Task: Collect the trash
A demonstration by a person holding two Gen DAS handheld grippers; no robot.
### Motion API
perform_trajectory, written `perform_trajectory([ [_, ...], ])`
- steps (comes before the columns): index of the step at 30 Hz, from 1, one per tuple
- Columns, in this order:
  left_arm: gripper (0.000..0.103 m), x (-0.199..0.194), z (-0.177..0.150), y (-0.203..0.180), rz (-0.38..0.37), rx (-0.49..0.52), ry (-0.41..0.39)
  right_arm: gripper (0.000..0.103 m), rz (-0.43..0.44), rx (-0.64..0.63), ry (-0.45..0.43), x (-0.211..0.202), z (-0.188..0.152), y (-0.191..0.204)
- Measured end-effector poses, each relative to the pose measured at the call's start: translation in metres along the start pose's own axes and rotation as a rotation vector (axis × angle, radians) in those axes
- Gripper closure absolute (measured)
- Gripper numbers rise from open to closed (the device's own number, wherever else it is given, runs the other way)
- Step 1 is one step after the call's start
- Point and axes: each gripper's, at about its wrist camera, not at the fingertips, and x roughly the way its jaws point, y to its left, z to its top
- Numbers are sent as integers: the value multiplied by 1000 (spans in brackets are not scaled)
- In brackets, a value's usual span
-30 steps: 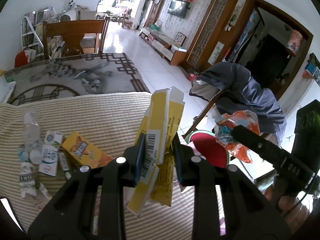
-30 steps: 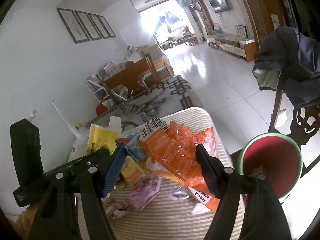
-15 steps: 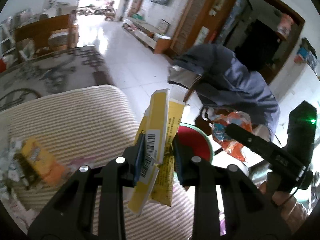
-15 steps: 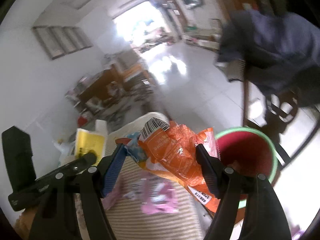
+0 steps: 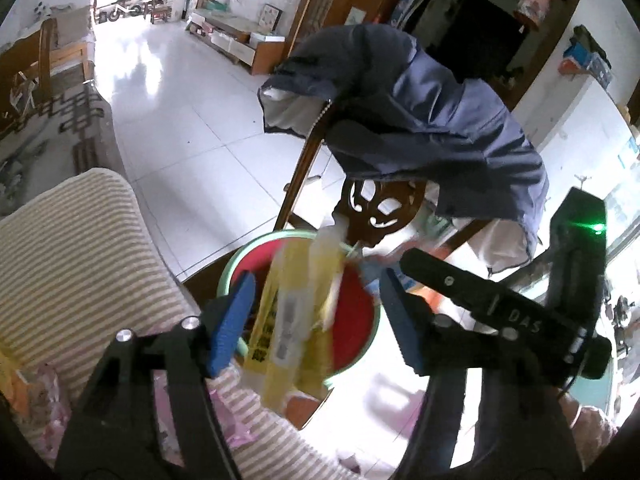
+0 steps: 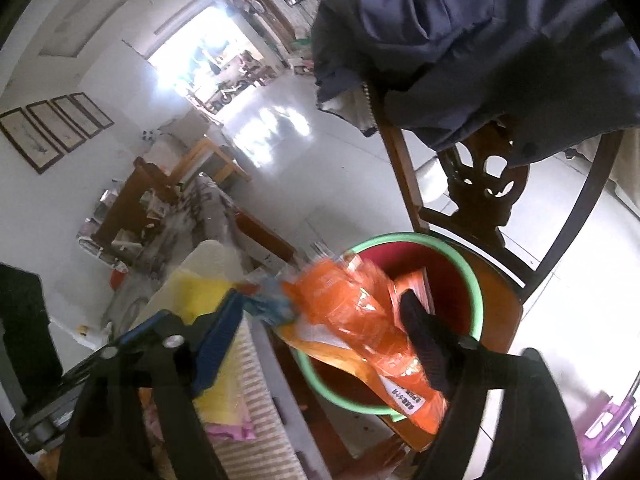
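Hovering: left gripper [image 5: 316, 320], jaws apart, over red bin [image 5: 356, 320]
Yellow carton [image 5: 294, 312]: loose between fingers (blurred), above bin
Right gripper [image 6: 320, 332]: spread, orange wrapper [image 6: 360, 320] between pads, contact unclear
Bin: on wooden chair [image 6: 500, 320]

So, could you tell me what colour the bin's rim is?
Light green, around a red inside; the bin shows best in the right wrist view.

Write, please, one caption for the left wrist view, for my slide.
Open left gripper over the red bin, yellow cartons blurred between its fingers, apparently dropping in.
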Motion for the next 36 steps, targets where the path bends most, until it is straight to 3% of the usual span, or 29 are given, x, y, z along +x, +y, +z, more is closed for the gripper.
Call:
perform_trajectory([
  [10,41,-33,-1,21,67,-49,-51,18,4,-23,-12,0,4,12],
  [17,41,-69,-28,49,144,-74,-73,15,53,-117,89,26,-22,60],
  [28,41,-145,-87,145,272,-274,-101,15,88,-255,259,70,-83,141],
  [36,41,-203,-150,226,365,-462,-109,17,-11,-253,314,96,-124,164],
])
